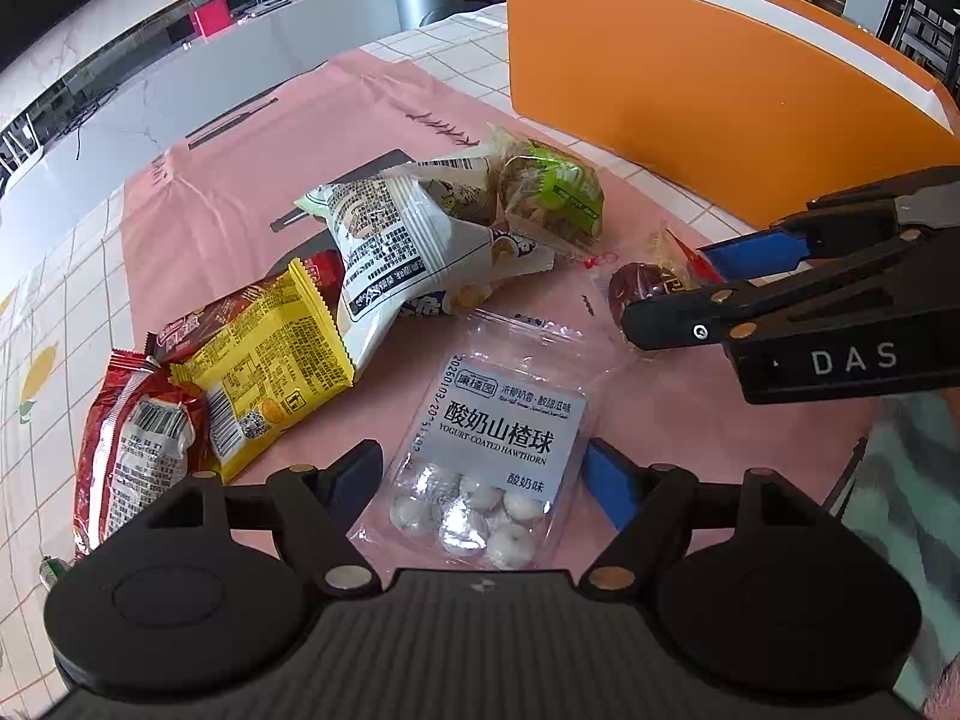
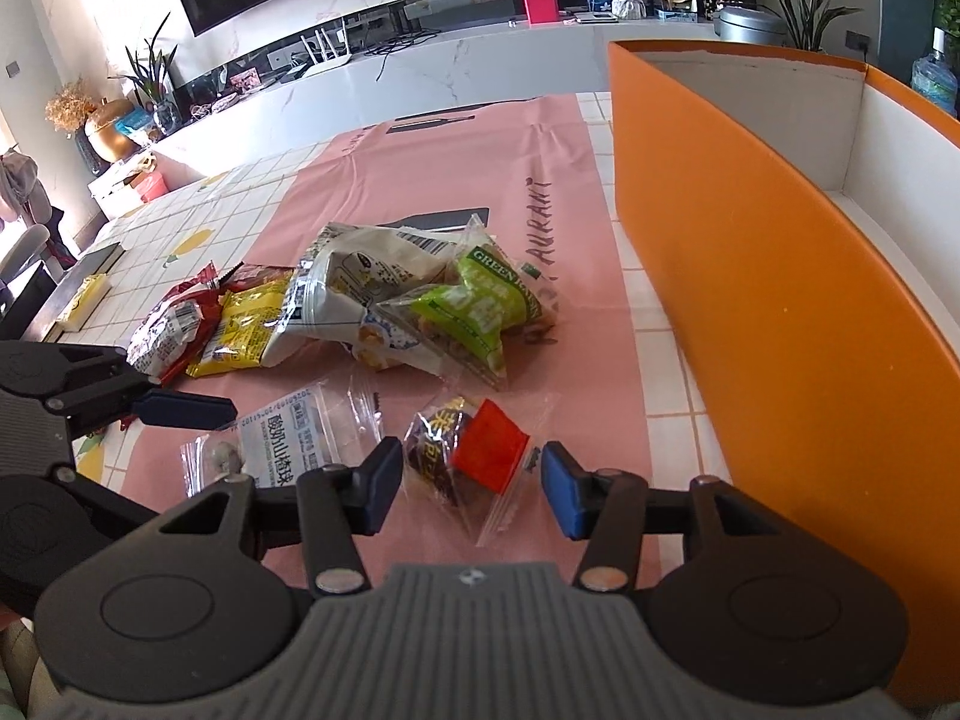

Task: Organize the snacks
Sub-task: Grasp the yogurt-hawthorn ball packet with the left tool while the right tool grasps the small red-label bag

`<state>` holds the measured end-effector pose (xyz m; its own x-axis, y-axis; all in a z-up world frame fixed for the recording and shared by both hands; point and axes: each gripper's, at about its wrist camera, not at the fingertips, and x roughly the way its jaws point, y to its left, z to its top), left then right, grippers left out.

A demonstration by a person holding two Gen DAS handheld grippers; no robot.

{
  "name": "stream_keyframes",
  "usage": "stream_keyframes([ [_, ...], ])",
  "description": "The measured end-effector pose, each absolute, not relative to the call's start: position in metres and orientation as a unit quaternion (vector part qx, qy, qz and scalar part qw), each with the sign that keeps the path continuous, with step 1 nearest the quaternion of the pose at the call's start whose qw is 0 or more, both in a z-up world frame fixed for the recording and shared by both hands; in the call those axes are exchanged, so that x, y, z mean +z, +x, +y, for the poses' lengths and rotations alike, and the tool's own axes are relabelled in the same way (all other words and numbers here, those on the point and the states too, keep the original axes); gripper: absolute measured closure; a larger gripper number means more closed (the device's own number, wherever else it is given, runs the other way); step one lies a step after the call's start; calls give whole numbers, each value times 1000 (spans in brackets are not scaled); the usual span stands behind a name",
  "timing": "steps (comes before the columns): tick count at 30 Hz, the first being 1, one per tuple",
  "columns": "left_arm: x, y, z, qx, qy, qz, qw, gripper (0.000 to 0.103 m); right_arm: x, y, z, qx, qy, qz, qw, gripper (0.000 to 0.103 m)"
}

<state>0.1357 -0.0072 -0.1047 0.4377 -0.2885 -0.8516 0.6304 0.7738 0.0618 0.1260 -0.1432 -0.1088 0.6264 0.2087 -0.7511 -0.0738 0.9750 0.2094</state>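
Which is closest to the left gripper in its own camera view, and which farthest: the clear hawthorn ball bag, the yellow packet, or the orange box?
1. Hawthorn ball bag: lying between the open fingers of the left gripper.
2. Yellow packet: farther out, to the left.
3. Orange box: farthest, at the back right.

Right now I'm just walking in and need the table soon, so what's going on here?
A person is sorting snacks with two handheld grippers. The left gripper stands open over a clear bag of white yogurt-coated hawthorn balls. The right gripper straddles a small clear packet with a red label, not gripping. The orange cardboard box looks empty.
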Motion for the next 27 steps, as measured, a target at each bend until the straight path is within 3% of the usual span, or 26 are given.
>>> stream_keyframes([
  [5, -108, 144, -3, -277, 153, 462, 828, 13, -111, 128, -142, 78, 80, 429, 896, 54],
  [16, -105, 122, -10, -210, 116, 469, 850, 28, -113, 128, -143, 83, 83, 434, 893, 56],
  [27, -95, 93, 14, -128, 36, 468, 874, 37, -103, 120, -137, 91, 63, 425, 899, 62],
])
